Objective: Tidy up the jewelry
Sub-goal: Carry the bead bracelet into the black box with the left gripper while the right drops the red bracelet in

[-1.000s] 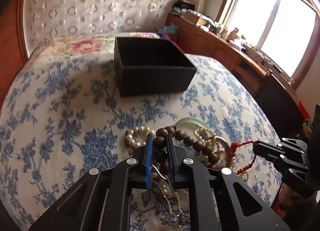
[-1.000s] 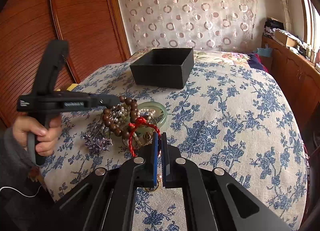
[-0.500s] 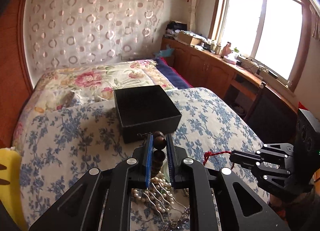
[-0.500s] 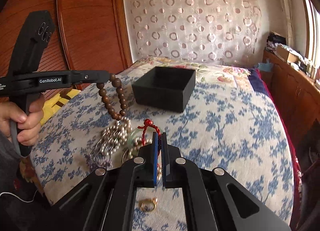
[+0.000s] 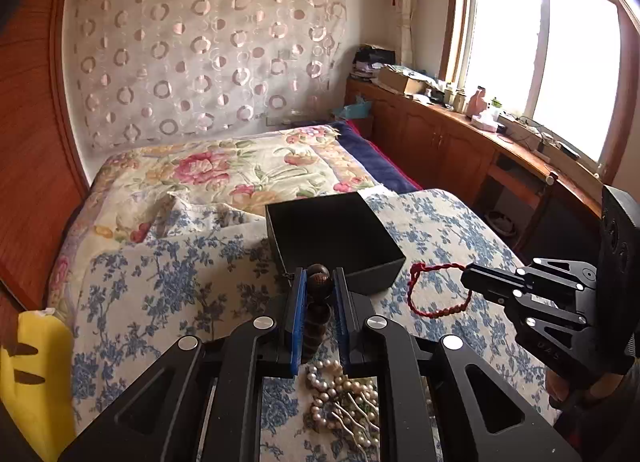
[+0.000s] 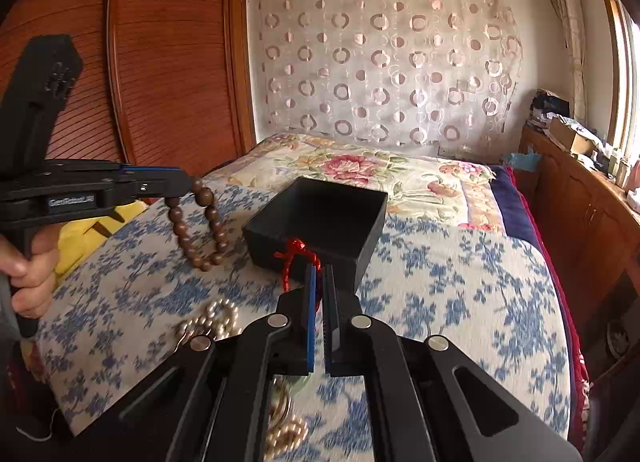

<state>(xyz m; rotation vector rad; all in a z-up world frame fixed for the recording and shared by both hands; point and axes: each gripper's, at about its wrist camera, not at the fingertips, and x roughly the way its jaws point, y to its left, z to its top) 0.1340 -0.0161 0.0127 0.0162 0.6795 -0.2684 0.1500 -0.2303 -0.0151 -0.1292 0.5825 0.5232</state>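
Observation:
My left gripper (image 5: 319, 282) is shut on a brown wooden bead bracelet (image 5: 318, 304), which hangs from it above the bed in the right wrist view (image 6: 198, 229). My right gripper (image 6: 319, 270) is shut on a red cord bracelet (image 6: 296, 258), seen dangling from its tips in the left wrist view (image 5: 434, 290). An open black box (image 5: 336, 240) sits on the blue-flowered bedspread just beyond both grippers (image 6: 316, 223). Pearl strands and a hair pin (image 5: 346, 402) lie on the bed below my left gripper.
Pearls (image 6: 216, 320) and gold-coloured pieces (image 6: 286, 432) lie near the bed's front edge. A yellow object (image 5: 34, 374) sits at the left edge. Wooden cabinets (image 5: 448, 145) run along the right under the window. A wooden wardrobe (image 6: 160, 61) stands left.
Both grippers have lifted off the jewelry pile, the left with the bead bracelet, the right with the red cord, and moved toward the black box.

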